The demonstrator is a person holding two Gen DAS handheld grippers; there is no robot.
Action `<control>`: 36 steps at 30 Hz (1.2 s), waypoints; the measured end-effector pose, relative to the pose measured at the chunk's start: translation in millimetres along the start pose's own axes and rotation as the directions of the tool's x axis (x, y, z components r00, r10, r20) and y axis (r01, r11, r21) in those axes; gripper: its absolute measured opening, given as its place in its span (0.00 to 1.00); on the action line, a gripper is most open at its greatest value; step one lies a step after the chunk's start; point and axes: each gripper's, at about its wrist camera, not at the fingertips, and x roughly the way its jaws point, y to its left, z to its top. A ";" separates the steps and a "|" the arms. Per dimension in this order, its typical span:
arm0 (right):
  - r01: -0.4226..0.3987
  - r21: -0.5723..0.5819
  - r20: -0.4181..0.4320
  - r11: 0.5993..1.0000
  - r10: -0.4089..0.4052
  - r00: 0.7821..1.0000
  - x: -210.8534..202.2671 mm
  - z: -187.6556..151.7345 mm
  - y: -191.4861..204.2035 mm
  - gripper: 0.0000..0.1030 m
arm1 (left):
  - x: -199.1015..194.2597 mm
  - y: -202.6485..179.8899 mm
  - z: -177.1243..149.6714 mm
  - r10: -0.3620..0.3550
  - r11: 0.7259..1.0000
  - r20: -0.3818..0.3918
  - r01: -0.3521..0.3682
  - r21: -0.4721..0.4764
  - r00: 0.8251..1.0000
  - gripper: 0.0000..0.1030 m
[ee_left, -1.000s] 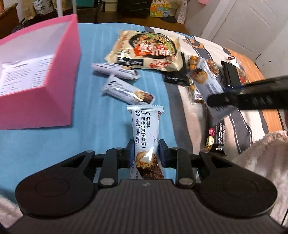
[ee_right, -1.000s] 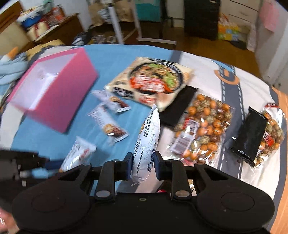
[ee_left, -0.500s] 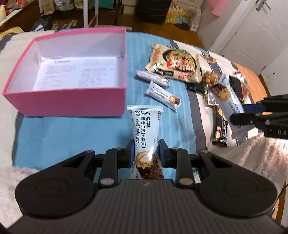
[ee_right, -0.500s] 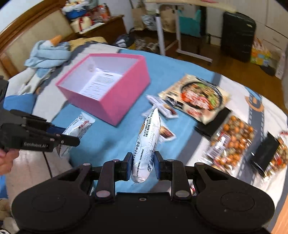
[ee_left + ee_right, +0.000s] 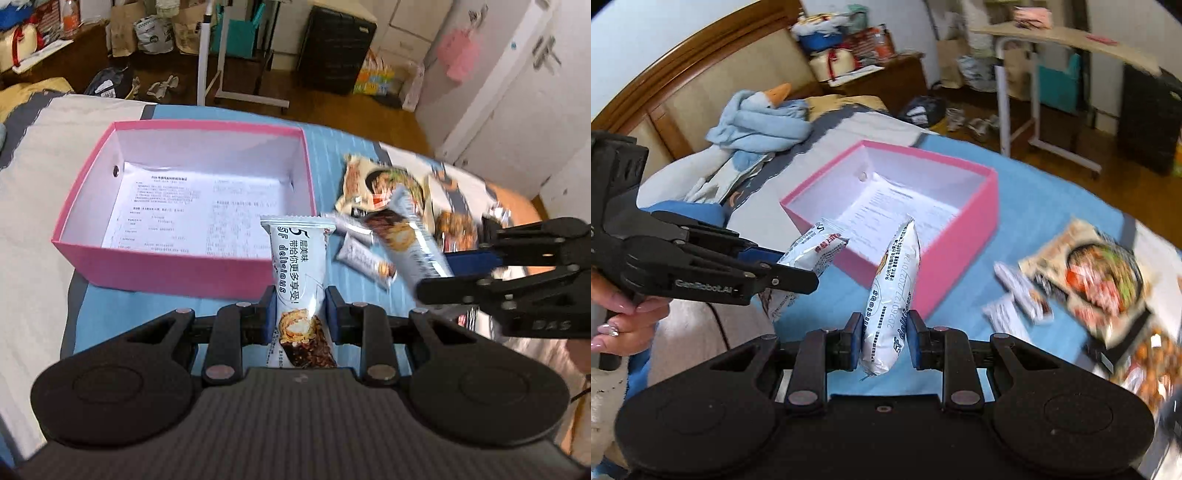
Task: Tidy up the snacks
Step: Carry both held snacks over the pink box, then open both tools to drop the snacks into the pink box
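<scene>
My left gripper (image 5: 300, 314) is shut on a white snack bar (image 5: 299, 266) and holds it upright just before the near wall of the open pink box (image 5: 177, 275). The box holds only a printed sheet. My right gripper (image 5: 883, 341) is shut on a second white snack bar (image 5: 895, 291), held above the blue cloth near the box's (image 5: 960, 243) near corner. Each gripper shows in the other's view: the right one (image 5: 439, 277) with its bar (image 5: 413, 229), the left one (image 5: 798, 273) with its bar (image 5: 812, 249).
Two more white bars (image 5: 365, 258) lie on the blue bedspread right of the box. A noodle packet (image 5: 1097, 273), nut bags (image 5: 1152, 365) and dark packets lie further right. A blue goose toy (image 5: 757, 122) lies behind the box. A white fleece blanket is at the near edge.
Both grippers have moved toward the pink box with their bars, and the box now fills more of each view. The right gripper has come closer to the left one.
</scene>
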 end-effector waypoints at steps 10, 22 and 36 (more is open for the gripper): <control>0.045 -0.108 0.030 0.993 -0.042 0.999 79.6 68.7 -5.4 0.28 | 54.5 52.6 61.4 0.070 0.987 0.088 -0.056 -0.151 0.994 0.25; 0.184 -0.280 -0.079 0.942 -0.214 0.974 190.2 101.1 -26.3 0.28 | 166.5 124.2 96.5 0.088 0.905 -0.002 -0.081 -0.418 0.996 0.25; 0.280 -0.462 -0.031 0.841 -0.331 0.943 200.9 91.9 -13.1 0.39 | 209.7 125.3 92.8 0.095 0.903 -0.071 -0.116 -0.414 0.993 0.35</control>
